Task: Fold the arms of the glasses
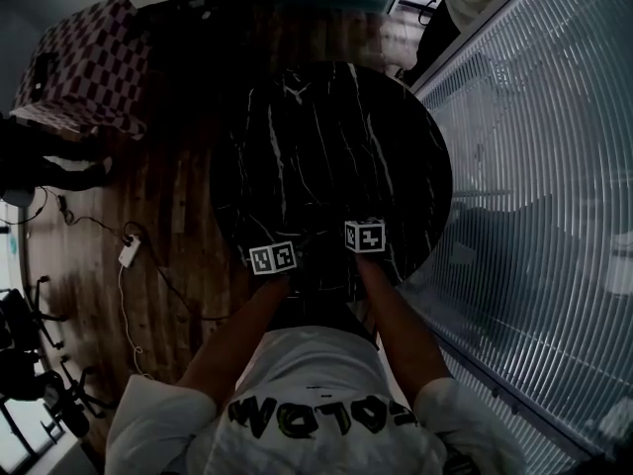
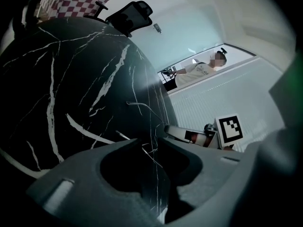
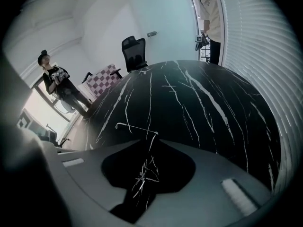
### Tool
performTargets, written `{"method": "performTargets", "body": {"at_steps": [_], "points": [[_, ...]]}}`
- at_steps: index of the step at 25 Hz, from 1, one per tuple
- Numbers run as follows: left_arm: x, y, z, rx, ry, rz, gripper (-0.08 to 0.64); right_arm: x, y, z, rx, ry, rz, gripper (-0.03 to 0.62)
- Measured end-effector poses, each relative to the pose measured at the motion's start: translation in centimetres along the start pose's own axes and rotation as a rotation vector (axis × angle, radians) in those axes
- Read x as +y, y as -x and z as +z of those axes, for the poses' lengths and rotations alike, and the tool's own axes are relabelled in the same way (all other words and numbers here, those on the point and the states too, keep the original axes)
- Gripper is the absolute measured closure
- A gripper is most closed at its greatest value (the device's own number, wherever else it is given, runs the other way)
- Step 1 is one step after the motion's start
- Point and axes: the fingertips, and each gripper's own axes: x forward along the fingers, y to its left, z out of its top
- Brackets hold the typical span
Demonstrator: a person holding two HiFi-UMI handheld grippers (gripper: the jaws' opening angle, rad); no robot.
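Thin wire-framed glasses (image 3: 142, 129) lie on the black marble table (image 1: 336, 137), near its front edge. In the right gripper view one arm runs left from the jaw tips, ending in a curved ear piece. My right gripper (image 3: 150, 143) sits low over the table, jaws slightly apart, with the wire passing between the tips. In the left gripper view another wire arm (image 2: 138, 104) lies just ahead. My left gripper (image 2: 152, 144) also has its jaws apart around a thin wire and does not press on it. In the head view the glasses are too dark to make out between the left gripper (image 1: 273, 258) and the right gripper (image 1: 364, 237).
The right gripper's marker cube (image 2: 229, 128) shows close on the right of the left gripper view. A black office chair (image 3: 134, 52) and a checkered seat (image 1: 84, 62) stand beyond the table. A ribbed glass wall (image 1: 554, 186) runs along the right, with a person (image 3: 211, 18) beside it.
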Motion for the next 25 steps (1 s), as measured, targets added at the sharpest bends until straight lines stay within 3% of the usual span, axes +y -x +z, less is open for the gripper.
{"method": "performTargets", "body": {"at_steps": [12,16,20,25], "points": [[-1.1,-1.2,1.1,0.032,-0.04,-0.011,0.463,0.5,-0.2,0.5,-0.015,0.007,-0.005,0.584],[-1.9,0.2,-1.1,0.076,-0.02,-0.02,0.462,0.1,-0.3,0.6,-0.025,0.002,-0.029,0.586],[-1.1,1.3,-4.6,0.103,0.094,-0.025,0.435,0.4,-0.1,1.0,-0.037,0.004,-0.028,0.586],[0.7,0.3,-3.9,0.004,0.257,-0.023,0.399,0.5,-0.3,0.9,-0.032,0.004,-0.029,0.586]]}}
